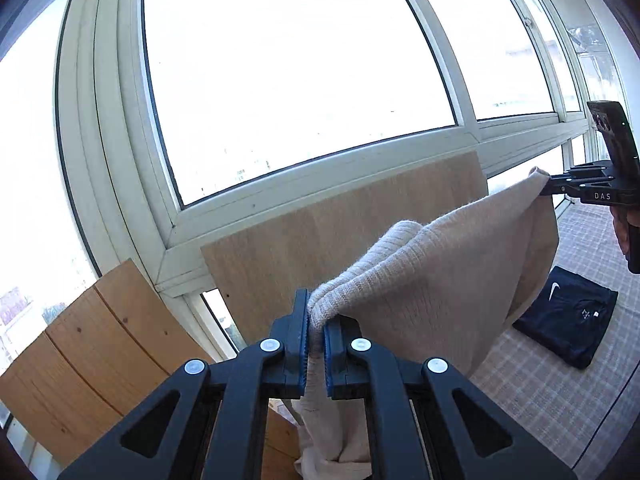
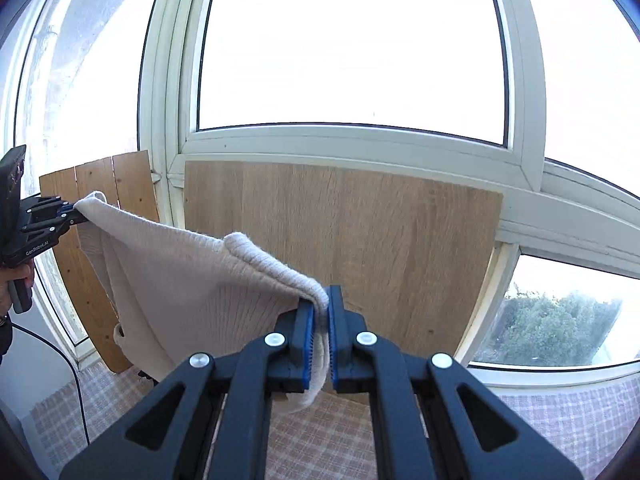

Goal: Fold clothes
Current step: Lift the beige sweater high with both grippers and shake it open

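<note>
Left gripper (image 1: pixel 316 340): jaws clamped on the ribbed edge of the beige sweater (image 1: pixel 448 264).
Right gripper (image 2: pixel 321 340): pinching the sweater's other ribbed corner.
Sweater: hanging in the air between both grippers (sagging in the middle), before the window (image 2: pixel 352 40).
Checked cloth (image 1: pixel 560 392): a folded navy garment (image 1: pixel 568 320) lies on it.

Printed in white on the black body of the right gripper (image 1: pixel 550 185): "DAS". Lettered along the side of the left gripper (image 2: pixel 76 215): "GenRobot.AI". Stitched on the folded dark garment (image 1: pixel 568 322) lying on the checked cloth (image 1: pixel 540 392): a white swoosh logo, without words.
</note>
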